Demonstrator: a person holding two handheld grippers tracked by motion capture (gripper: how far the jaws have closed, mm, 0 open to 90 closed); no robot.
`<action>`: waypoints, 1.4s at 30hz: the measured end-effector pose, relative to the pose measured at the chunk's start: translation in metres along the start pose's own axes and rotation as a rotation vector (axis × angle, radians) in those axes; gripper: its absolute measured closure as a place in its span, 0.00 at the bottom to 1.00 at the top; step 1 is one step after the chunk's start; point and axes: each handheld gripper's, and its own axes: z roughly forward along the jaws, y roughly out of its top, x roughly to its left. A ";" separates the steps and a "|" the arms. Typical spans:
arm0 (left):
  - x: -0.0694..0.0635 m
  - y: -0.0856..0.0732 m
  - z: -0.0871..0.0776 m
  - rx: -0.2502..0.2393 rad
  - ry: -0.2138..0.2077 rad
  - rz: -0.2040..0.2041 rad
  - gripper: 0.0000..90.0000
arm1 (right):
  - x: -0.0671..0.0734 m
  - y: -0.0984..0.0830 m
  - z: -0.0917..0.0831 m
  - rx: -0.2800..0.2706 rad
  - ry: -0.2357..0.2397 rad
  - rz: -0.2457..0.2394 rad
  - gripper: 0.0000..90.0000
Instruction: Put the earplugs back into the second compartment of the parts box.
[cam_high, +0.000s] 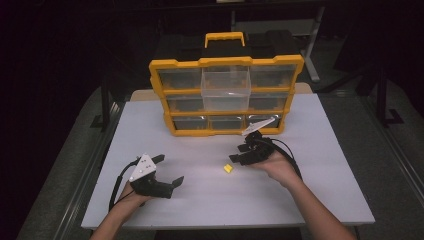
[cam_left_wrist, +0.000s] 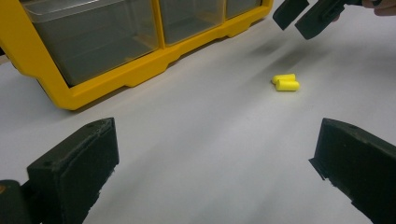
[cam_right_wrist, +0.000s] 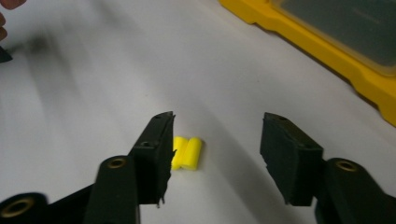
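Note:
Two small yellow foam plugs (cam_high: 228, 169) lie side by side on the white table (cam_high: 200, 200). In the right gripper view the plugs (cam_right_wrist: 187, 152) rest on the table between the jaws, close beside the left jaw and partly hidden by it. My right gripper (cam_right_wrist: 217, 144) hovers just above them, open at about half width, and neither pad presses on them. In the high view the right gripper (cam_high: 238, 154) sits right of the plugs. My left gripper (cam_high: 168, 170) rests open at the front left, nothing in it, its jaws aimed toward the plugs (cam_left_wrist: 285, 82).
A yellow organizer case (cam_high: 170, 95) with clear drawers stands upright at the back of the table. Its upper middle drawer (cam_high: 226, 87) is pulled out toward me. The floor around the table is dark.

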 end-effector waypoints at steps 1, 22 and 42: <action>0.000 0.000 0.000 -0.001 0.000 0.000 0.00 | 0.000 0.000 0.001 0.003 0.002 -0.001 0.55; 0.000 0.000 0.000 -0.007 0.000 0.009 0.00 | 0.006 -0.006 0.021 0.098 0.059 -0.030 0.76; -0.002 -0.001 0.001 -0.003 -0.011 0.017 0.00 | 0.006 -0.010 0.033 0.149 0.080 -0.017 0.85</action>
